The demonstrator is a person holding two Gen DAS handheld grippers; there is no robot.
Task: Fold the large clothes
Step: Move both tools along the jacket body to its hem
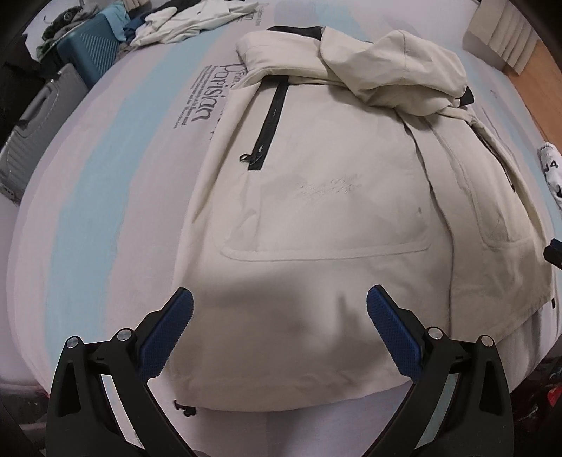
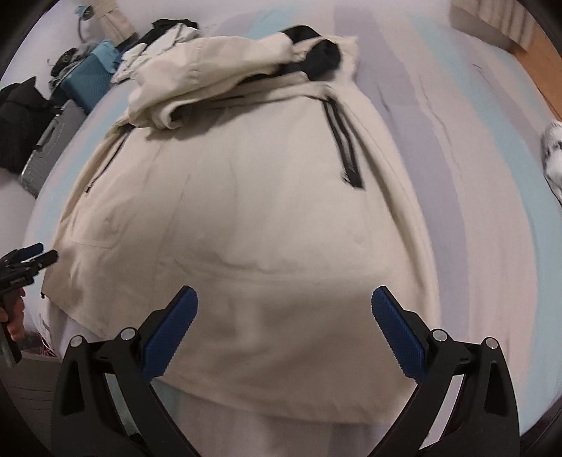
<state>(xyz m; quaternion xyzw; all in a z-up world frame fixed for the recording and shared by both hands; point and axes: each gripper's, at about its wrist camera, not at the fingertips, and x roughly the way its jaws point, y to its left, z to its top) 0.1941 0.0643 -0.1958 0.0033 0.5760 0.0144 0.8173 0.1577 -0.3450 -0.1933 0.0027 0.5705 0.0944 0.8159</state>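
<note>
Teal, ribbed and hard-shelled, a suitcase (image 1: 89,45) sits in the upper left of my left wrist view, with a grey hard-shell suitcase (image 1: 38,119) below it at the left edge. Just right of the teal case, a heap of white and dark clothes (image 1: 168,24) lies along the top of the frame. Under everything I see a white bedsheet with pale blue stripes and dark printed lettering (image 1: 105,168).

The cream hooded jacket with black zippers (image 1: 316,197) fills the centre of that view, lying flat on the sheet. One sleeve is folded across its upper part and the hem faces the bottom of the frame. My left gripper (image 1: 280,309) hovers over the hem at lower centre, its blue-padded fingers (image 1: 165,337) spread wide and grasping nothing. At the right edge a small white cloth with black print (image 1: 553,172) lies on the sheet.

In my right wrist view, a hand (image 2: 15,316) shows at the lower left edge. The jacket (image 2: 246,211) again takes the middle, and my right gripper (image 2: 284,304) hangs over its hem, fingers released and empty.
</note>
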